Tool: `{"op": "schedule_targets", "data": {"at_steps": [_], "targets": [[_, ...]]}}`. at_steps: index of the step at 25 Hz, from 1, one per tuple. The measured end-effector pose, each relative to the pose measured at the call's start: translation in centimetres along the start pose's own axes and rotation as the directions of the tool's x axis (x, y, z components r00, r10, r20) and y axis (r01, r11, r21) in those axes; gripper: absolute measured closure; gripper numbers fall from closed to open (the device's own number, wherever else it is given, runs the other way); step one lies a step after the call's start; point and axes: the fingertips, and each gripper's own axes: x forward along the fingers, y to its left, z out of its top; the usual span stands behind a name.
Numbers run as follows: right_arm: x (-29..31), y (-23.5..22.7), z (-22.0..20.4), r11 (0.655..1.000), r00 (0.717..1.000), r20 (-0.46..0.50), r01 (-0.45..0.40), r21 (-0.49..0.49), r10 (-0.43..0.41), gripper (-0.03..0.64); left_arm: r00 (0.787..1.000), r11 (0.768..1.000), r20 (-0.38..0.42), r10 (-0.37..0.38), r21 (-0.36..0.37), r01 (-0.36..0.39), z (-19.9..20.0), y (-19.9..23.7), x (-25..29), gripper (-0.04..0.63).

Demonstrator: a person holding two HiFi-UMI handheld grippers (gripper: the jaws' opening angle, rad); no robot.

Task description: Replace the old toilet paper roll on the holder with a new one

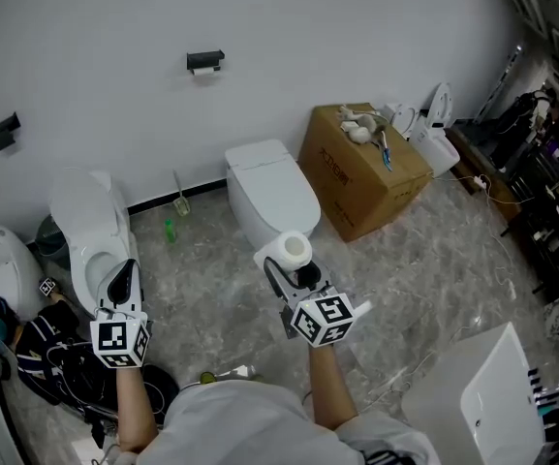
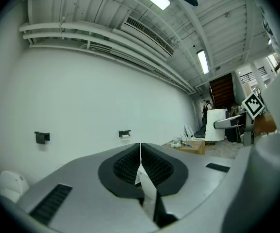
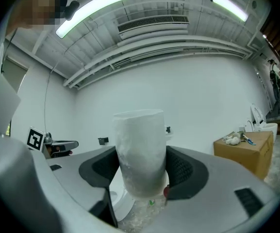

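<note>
Roll (image 1: pixel 294 250) (light, soft, easily crushed) is standing upright in the right gripper's (image 1: pixel 292 271) wide jaws gripping its sides, while the left gripper's (image 2: pixel 140 152) jaws are pressing shut.

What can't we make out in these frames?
1. Wall holder, head view: too small to tell whether an old roll or just a scrap hangs there.
2. Same holder, right gripper view: mostly hidden behind the toilet paper roll.
3. White strip at the shut left gripper, left gripper view: paper or gripper part, unclear.
4. Items on the cardboard box, head view: too small to name.
</note>
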Motion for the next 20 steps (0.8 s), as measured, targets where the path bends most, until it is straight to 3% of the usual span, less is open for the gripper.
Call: {"op": "schedule_targets", "data": {"at_steps": [8, 14, 20], "targets": [[0.2, 0.1, -0.6, 1.0, 1.0, -0.014, 0.0, 0.02, 0.001, 0.322, 0.999, 1.0, -0.026, -0.027, -0.013, 0.027, -0.5, -0.4, 0.1, 0.568], [0.0, -0.2, -0.7, 1.0, 1.0, -0.029, -0.002, 0.009, 0.002, 0.321, 0.999, 0.999, -0.039, -0.035, -0.026, 0.034, -0.8, -1.1, 0.5, 0.458], [-0.1, -0.9, -0.8, 1.0, 0.999, -0.031, 0.009, 0.008, -0.008, 0.321, 0.999, 0.999, -0.032, -0.032, -0.025, 0.031, -0.8, -1.2, 0.7, 0.453]]}}
